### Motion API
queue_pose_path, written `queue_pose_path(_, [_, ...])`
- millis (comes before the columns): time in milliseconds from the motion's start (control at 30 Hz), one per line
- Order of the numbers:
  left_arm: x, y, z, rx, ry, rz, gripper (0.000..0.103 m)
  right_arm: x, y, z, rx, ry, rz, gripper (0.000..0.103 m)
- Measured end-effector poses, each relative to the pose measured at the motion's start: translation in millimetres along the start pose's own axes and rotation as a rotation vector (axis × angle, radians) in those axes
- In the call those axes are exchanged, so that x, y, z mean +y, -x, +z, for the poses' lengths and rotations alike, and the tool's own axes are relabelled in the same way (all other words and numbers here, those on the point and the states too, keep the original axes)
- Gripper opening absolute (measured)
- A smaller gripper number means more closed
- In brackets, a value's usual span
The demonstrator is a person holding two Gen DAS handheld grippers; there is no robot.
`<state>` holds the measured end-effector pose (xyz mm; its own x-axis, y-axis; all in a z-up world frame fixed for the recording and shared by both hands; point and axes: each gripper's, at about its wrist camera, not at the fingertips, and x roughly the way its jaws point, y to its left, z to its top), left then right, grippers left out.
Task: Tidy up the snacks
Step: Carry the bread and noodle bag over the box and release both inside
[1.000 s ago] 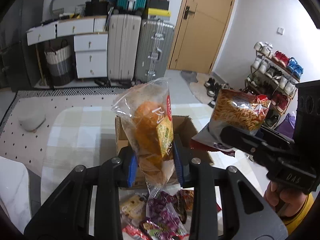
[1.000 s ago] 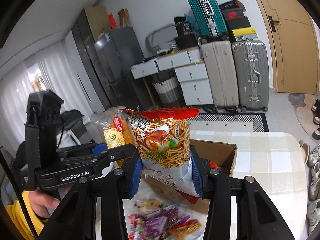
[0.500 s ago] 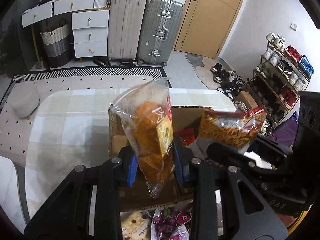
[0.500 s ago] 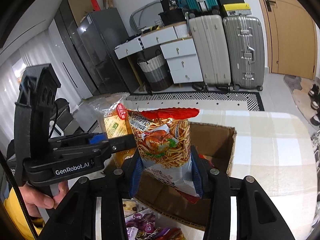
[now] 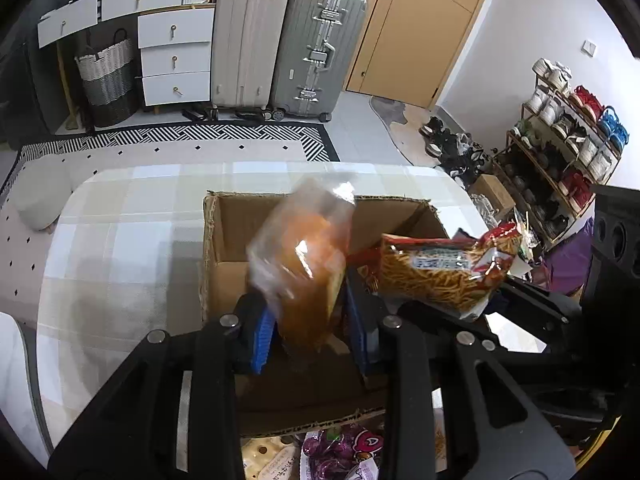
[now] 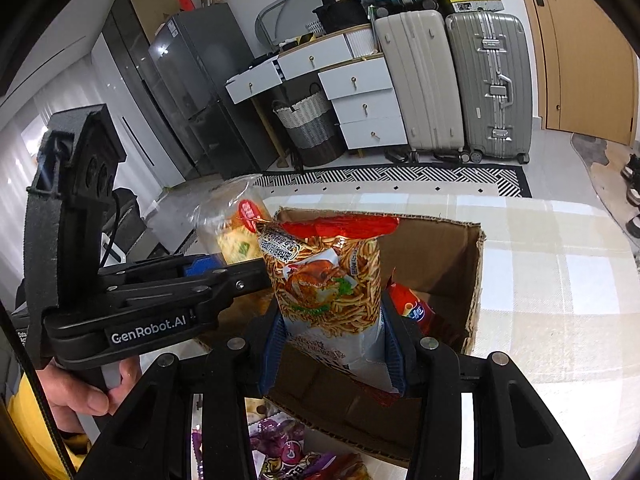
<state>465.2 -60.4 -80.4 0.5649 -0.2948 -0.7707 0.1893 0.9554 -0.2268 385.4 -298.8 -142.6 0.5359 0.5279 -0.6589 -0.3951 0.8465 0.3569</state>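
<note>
An open cardboard box (image 5: 224,232) stands on the checked tablecloth; it also shows in the right wrist view (image 6: 476,280). My left gripper (image 5: 308,332) holds a clear bag of orange bread (image 5: 304,264) over the box, the bag blurred and tilted. My right gripper (image 6: 332,344) is shut on a noodle-snack bag (image 6: 328,280), upright over the box's near edge. That bag also shows in the left wrist view (image 5: 436,272), at the right. The bread bag shows in the right wrist view (image 6: 236,228), at the left. A red packet (image 6: 412,308) lies inside the box.
Loose snack packets, a purple one (image 5: 344,448) among them, lie on the table in front of the box. Suitcases (image 5: 288,40) and white drawers (image 5: 172,52) stand against the far wall. A shoe rack (image 5: 568,128) is at the right.
Both grippers have moved forward and down over the box with their bags. The bread bag has tipped and blurred in the left gripper.
</note>
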Motion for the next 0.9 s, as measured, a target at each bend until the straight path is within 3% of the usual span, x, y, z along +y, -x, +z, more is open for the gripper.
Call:
queue_pose_path(333, [11,9,-11,0.003,0.004,-0.002,0.030,1,-6,-3,0.026,0.000,-0.007,0.044])
queue_pose_path(467, [16,18,-11,-0.008,0.019,0.004,0.048,2,-8,-2,0.031,-0.001,-0.011,0.044])
queue_pose_path(900, [18,52,-17,-0.039,0.031,0.052,0.057,7,-8,-3,0.035,0.007,-0.043,0.045])
